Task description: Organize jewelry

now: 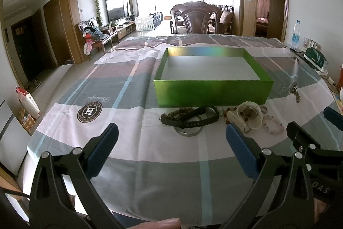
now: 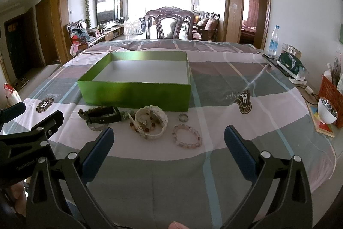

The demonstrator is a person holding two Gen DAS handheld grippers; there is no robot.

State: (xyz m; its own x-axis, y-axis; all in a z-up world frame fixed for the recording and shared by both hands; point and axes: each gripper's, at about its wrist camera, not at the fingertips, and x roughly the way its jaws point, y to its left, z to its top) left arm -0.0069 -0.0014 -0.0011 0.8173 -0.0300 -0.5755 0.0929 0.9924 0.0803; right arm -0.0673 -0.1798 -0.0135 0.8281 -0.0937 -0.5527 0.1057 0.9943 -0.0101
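An empty green box (image 1: 212, 92) (image 2: 137, 93) with a white floor stands open on the checked tablecloth. Just in front of it lies a heap of jewelry: a black watch (image 1: 190, 118) (image 2: 103, 115) over a metal bangle (image 1: 188, 132), a white watch (image 1: 249, 116) (image 2: 153, 119) tangled with brown beads, a pink bead bracelet (image 2: 187, 135) (image 1: 273, 125) and a small ring (image 2: 183, 117). My left gripper (image 1: 171, 141) hovers open short of the heap, nothing between its fingers. My right gripper (image 2: 169, 143) is open too, just short of the pink bracelet.
A carved wooden chair (image 1: 196, 18) stands at the table's far side. Along the right edge are a water bottle (image 2: 274, 40), a dark green pouch (image 2: 291, 67), a white bowl (image 2: 327, 111) and a red basket (image 2: 332, 92). The other gripper's finger (image 2: 46, 125) shows at the left.
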